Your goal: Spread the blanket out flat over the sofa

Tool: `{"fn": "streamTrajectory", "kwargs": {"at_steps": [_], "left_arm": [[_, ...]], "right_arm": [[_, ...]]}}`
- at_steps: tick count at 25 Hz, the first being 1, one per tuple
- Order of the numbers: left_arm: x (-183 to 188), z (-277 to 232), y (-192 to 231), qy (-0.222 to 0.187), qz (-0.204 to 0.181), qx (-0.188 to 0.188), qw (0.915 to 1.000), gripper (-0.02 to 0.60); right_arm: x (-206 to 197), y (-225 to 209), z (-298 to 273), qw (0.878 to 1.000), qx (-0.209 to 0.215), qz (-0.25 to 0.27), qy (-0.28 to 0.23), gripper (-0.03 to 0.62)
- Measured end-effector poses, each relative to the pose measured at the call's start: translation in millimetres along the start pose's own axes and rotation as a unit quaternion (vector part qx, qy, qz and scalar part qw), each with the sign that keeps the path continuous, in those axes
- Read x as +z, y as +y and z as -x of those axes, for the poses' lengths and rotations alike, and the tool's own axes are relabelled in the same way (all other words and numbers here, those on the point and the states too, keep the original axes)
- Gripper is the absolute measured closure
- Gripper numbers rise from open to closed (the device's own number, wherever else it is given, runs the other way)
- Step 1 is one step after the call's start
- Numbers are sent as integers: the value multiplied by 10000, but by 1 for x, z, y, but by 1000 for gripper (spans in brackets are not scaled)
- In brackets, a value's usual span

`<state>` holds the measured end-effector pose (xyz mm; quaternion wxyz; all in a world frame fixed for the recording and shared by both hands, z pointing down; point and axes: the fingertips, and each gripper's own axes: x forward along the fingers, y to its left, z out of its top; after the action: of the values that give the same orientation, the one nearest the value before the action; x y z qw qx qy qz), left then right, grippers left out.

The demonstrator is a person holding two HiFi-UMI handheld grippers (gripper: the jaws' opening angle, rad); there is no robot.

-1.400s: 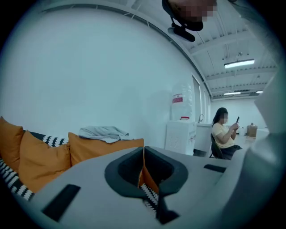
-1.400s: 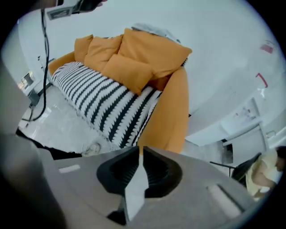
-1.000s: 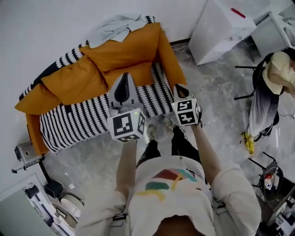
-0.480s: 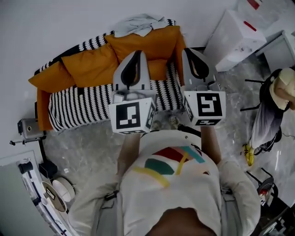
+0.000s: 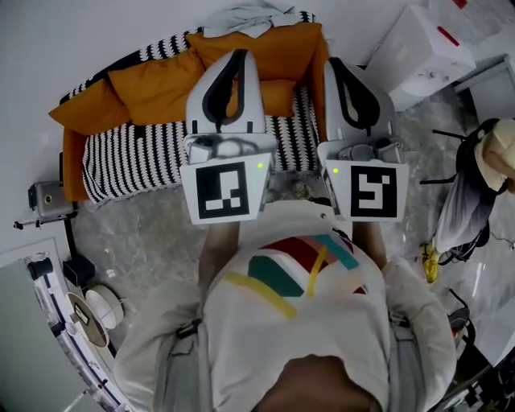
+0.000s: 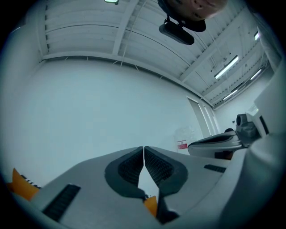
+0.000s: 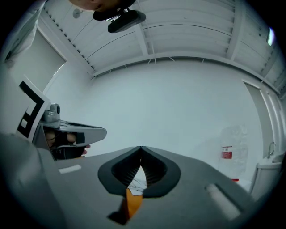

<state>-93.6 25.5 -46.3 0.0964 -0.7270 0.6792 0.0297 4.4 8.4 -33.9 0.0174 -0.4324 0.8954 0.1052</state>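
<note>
A pale grey blanket (image 5: 251,16) lies crumpled on top of the backrest, at the right end of the orange sofa (image 5: 74,179). A black-and-white striped cover (image 5: 133,161) lies over the seat, and orange cushions (image 5: 153,84) lean along the back. Both grippers are held up high in front of the sofa, side by side, well short of the blanket. My left gripper (image 5: 239,54) (image 6: 143,148) is shut and holds nothing. My right gripper (image 5: 336,62) (image 7: 140,148) is shut and empty too. Both gripper views look up at a bare white wall and the ceiling.
A white cabinet (image 5: 426,48) stands to the sofa's right. A seated person (image 5: 489,165) is at the far right. A small camera on a stand (image 5: 47,199) and other gear (image 5: 80,314) sit at the left on the marble floor (image 5: 137,233).
Both grippers have risen toward the head camera and now cover the sofa's middle and right end. The view has shifted toward the sofa. Both stay shut.
</note>
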Motion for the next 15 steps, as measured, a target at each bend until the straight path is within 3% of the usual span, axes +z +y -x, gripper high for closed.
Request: {"fn": "streamTrajectory", "kwargs": {"at_steps": [15], "left_arm": [[1,6,0,4,-40,178,9998,563]], "right_arm": [[-4,-10,5,10000,71,13,-32,589]]}}
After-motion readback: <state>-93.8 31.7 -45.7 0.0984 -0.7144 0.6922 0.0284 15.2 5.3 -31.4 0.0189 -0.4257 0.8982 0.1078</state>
